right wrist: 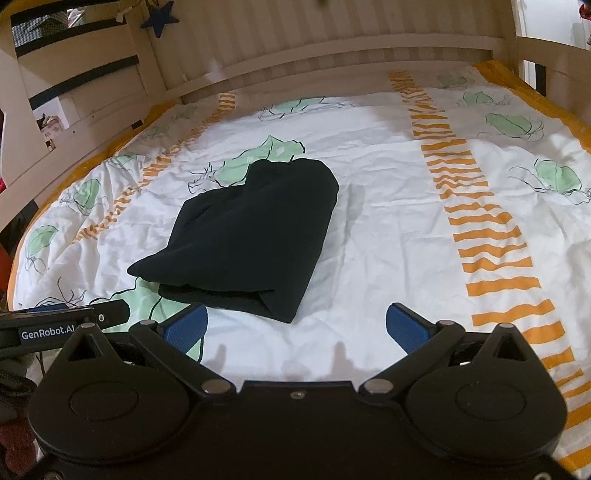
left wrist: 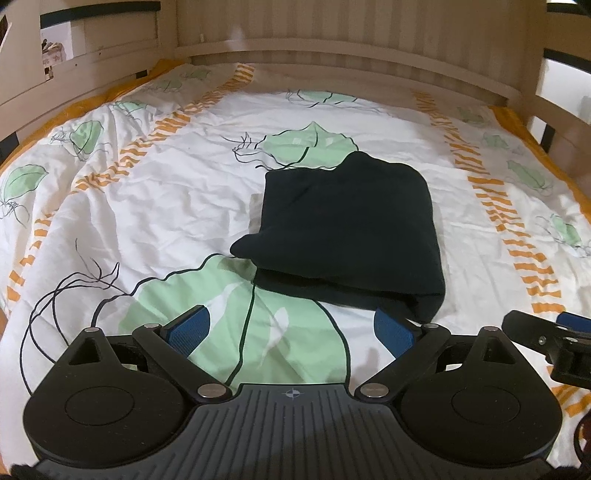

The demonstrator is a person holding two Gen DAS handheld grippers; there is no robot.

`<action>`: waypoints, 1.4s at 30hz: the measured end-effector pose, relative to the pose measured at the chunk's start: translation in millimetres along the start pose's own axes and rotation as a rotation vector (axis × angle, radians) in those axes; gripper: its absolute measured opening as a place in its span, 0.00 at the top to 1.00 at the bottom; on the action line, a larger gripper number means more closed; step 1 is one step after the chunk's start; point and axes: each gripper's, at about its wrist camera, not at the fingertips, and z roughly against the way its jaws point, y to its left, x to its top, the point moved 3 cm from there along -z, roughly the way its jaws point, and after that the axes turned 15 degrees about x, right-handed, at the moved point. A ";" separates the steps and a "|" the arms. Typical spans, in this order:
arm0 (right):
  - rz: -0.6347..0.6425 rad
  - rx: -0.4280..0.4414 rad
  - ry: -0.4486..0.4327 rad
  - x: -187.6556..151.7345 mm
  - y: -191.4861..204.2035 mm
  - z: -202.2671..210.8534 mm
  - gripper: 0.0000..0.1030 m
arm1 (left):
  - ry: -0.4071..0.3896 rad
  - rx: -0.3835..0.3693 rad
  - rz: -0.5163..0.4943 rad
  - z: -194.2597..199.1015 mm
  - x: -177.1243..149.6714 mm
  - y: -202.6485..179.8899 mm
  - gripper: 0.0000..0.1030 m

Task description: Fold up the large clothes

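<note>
— Since the garment (left wrist: 347,229) already lies as a compact dark bundle in the middle of the bed (left wrist: 122,206), would the folding be nearly done?

— It looks that way. Several layers are stacked, with the near edge showing the folds. Neither tool touches it: the left gripper (left wrist: 291,328) hovers just short of the near edge with its blue fingers spread wide and nothing between them, and the right gripper (right wrist: 295,326) sits beside it, equally wide and empty.

— And what would come next?

— Probably a tidy-up. The left corner sticks out past the lower layer, so one finger could slide under it and tuck it square, or the bundle could simply be left.

— How many things are there?

— One garment, one bed with a leaf-and-orange-stripe cover, two grippers, each with two blue pads (right wrist: 186,326). Behind the bed stands a slatted wooden frame (right wrist: 295,40) with one dark star (right wrist: 160,18) hanging on it.
</note>
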 end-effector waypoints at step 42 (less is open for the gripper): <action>-0.030 0.008 0.055 -5.0 -3.2 -16.0 0.01 | 0.028 0.000 -0.038 -12.3 -0.7 -6.3 0.06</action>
